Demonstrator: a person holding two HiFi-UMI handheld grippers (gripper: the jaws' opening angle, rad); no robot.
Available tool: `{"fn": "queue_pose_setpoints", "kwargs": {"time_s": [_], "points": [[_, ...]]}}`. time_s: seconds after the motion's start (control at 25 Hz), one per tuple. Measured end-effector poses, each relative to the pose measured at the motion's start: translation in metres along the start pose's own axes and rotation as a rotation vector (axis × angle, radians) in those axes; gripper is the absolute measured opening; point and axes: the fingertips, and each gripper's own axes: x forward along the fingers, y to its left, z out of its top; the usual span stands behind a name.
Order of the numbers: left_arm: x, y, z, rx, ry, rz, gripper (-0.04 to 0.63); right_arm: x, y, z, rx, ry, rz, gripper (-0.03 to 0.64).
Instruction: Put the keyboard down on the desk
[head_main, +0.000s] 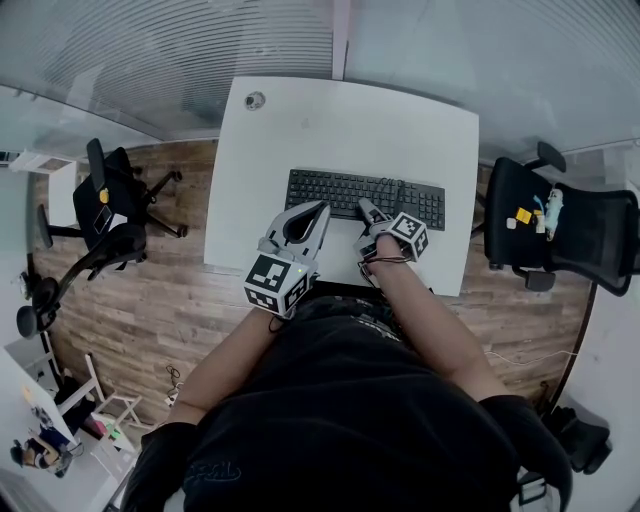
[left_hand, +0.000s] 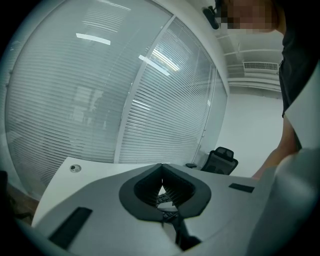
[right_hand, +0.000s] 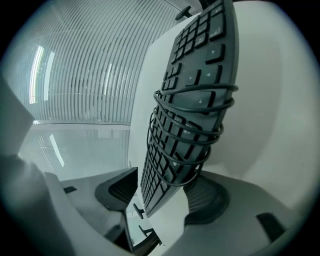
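Keyboard: the flat black plastic keyboard (head_main: 365, 197), black cable (right_hand: 192, 107) wound round it, lies on my white desk (head_main: 300, 120).
Right gripper (head_main: 370, 214): angled down, jaws wide, straddling the keyboard's near edge.
Left gripper (head_main: 317, 209): jaws together, empty, beside it.

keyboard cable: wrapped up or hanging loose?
Wrapped. In the right gripper view the cable is looped several times around the body of the keyboard, with no slack hanging free.
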Motion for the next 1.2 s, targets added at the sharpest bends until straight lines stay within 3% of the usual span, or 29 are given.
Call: {"fn": "queue_pose_setpoints", "kwargs": {"time_s": [0.44, 1.2], "points": [[-0.017, -0.005, -0.002, 0.017, -0.008, -0.016, 0.014, -0.014, -0.02, -0.012, 0.002, -0.028, -0.02, 0.281], [-0.045, -0.02, -0.007, 0.056, -0.018, -0.053, 0.015, -0.027, 0.008, -0.019, -0.064, -0.091, 0.084, 0.281]]}}
